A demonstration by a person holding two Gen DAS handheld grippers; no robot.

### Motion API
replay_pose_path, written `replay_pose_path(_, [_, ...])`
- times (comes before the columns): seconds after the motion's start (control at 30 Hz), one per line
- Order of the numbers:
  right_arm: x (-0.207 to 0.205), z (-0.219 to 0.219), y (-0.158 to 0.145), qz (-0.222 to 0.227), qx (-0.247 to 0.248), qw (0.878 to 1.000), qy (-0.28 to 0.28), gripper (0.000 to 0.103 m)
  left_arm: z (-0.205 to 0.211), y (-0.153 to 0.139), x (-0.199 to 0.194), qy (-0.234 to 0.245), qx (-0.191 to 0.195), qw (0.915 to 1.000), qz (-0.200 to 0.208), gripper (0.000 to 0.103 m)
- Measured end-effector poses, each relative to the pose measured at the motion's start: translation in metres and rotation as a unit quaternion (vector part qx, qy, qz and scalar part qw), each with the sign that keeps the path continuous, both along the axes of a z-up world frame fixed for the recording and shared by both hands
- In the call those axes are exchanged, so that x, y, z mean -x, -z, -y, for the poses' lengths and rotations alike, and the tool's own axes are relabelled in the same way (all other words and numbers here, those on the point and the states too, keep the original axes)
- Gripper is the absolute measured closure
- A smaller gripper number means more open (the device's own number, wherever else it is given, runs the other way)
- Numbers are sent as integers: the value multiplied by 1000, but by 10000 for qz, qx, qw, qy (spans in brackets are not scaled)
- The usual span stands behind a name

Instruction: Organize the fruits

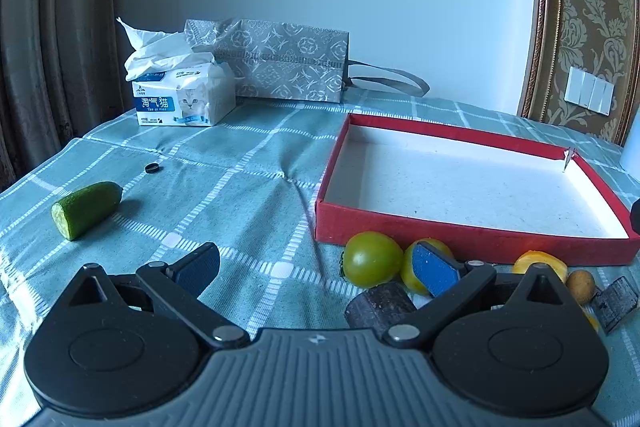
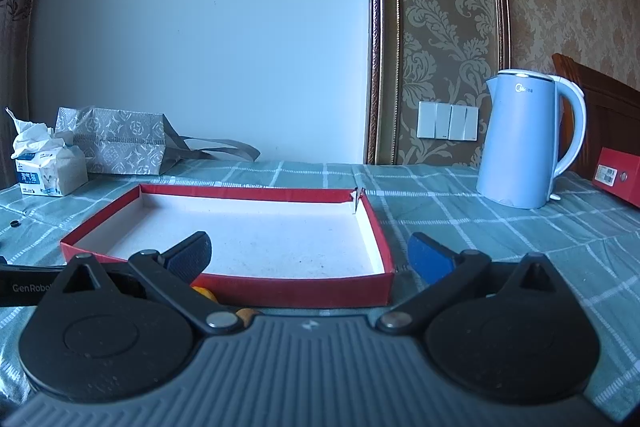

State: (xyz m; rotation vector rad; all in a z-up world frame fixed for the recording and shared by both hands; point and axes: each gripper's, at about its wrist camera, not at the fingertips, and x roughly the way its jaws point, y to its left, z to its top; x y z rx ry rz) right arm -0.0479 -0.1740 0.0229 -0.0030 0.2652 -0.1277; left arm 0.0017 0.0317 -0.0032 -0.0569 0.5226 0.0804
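Both grippers released, holding nothing. Left gripper [image 1: 316, 273] spread wide; green tomato [image 1: 372, 259] sits between its fingers, toward the right one, touching a yellow fruit [image 1: 412, 267] and just in front of the empty red tray [image 1: 440, 239]. Cucumber half [image 1: 86, 209] lies well left, long axis diagonal. Right gripper [image 2: 310, 257] faces the tray; fruits below it are mostly hidden.

Both the left gripper [image 1: 316, 273] and right gripper [image 2: 310, 257] have black linkages, silver rivets, blue pads
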Motion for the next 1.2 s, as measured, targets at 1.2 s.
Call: replay_pose_path(1.2, [9,31,8,-261,-408,9988,-115,0,-3,-1,4,93,213,9995,201,0])
